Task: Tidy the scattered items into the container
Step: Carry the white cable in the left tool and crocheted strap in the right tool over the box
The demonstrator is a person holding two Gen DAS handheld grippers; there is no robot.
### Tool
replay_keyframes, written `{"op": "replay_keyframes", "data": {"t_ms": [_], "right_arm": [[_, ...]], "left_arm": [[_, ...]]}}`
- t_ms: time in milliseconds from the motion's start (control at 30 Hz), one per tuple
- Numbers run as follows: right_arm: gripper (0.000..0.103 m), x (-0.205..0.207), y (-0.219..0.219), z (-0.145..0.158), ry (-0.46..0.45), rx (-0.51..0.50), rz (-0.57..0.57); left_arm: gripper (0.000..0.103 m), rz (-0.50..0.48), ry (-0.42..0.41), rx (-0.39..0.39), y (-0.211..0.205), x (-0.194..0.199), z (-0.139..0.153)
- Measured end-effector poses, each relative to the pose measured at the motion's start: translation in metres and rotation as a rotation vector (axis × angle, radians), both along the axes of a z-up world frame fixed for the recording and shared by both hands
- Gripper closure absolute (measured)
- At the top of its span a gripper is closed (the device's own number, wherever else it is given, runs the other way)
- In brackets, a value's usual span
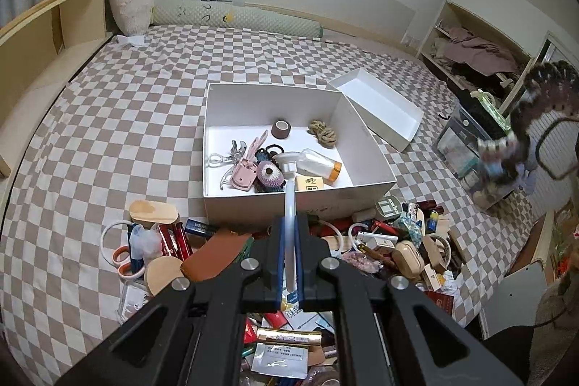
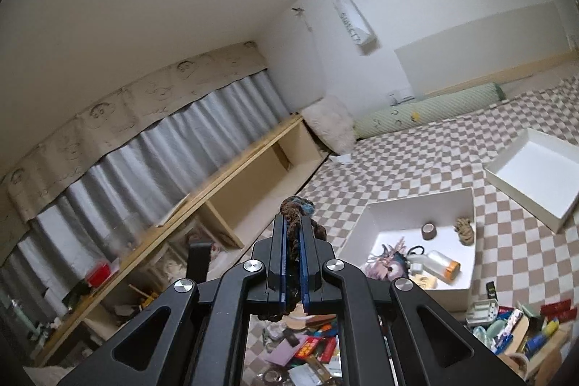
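Left gripper (image 1: 289,234) clamps a clear plastic tube (image 1: 289,201) over the white box (image 1: 376,147); right gripper (image 2: 293,237) pinches a braided brown cord (image 2: 295,216).

I see my left gripper (image 1: 288,234) as a matte black frame: two broad linkage arms with triangular cut-outs, joined by four round silver screw heads in an arc. Its jaws are black blocks lined with thin blue pads. My right gripper (image 2: 293,234) has the same build: black arms, silver screws, blue-edged pads on narrow black jaws, with a rectangular opening in the frame below.
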State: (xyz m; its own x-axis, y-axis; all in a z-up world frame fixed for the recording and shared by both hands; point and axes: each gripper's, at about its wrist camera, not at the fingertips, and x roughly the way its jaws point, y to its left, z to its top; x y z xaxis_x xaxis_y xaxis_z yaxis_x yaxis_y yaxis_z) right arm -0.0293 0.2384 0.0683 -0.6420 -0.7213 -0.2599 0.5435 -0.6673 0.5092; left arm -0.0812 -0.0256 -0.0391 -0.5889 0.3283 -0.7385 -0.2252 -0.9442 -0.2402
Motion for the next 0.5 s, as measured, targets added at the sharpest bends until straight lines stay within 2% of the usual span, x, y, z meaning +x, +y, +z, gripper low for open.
{"op": "replay_keyframes", "data": {"t_ms": [233, 500], "right_arm": [[0.096, -0.001, -0.015, -0.008, -0.017, 0.054, 0.026], [0.096, -0.003, -0.011, -0.009, -0.019, 0.065, 0.008]], "left_arm": [[0.097, -0.003, 0.018, 0.005, 0.001, 0.004, 0.008], [0.097, -0.009, 0.071, 0.016, 0.005, 0.007, 0.03]]}}
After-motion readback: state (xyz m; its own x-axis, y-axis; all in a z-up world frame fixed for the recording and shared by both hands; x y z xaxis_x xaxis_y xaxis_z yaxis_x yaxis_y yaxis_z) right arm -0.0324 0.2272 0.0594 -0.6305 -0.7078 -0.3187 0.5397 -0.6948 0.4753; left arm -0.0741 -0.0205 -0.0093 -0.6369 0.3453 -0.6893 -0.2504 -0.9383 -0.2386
